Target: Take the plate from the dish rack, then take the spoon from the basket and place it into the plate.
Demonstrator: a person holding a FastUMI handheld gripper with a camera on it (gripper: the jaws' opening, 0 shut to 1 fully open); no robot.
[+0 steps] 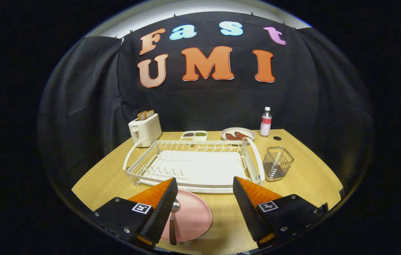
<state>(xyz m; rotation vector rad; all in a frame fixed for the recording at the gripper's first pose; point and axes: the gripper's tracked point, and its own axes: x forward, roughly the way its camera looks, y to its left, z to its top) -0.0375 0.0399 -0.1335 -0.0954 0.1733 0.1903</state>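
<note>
Plate [191, 216], pink, round: lies flat on the wooden table [303, 180], just in front of the dish rack [193, 164] and beside the left finger, which covers its near-left rim. Spoon [173, 221], metal: rests on the plate, bowl toward the rack, handle running back over the plate's near edge, close along the left finger's inner face. Gripper [204, 209]: fingers spread wide apart, holding nothing, bare table between them. Dish rack, white wire on a white tray: stands just beyond the fingertips, no dishes in it. Basket [277, 163], wire, square: stands to the right of the rack, close to its end. Toaster [145, 129], white, with bread slices in its slots: at the rack's far left corner. Divided dish [193, 135] with dark and green contents, bowl of reddish food [237, 134], clear bottle [265, 122] with a red label: ranged along the table's far edge behind the rack.
</note>
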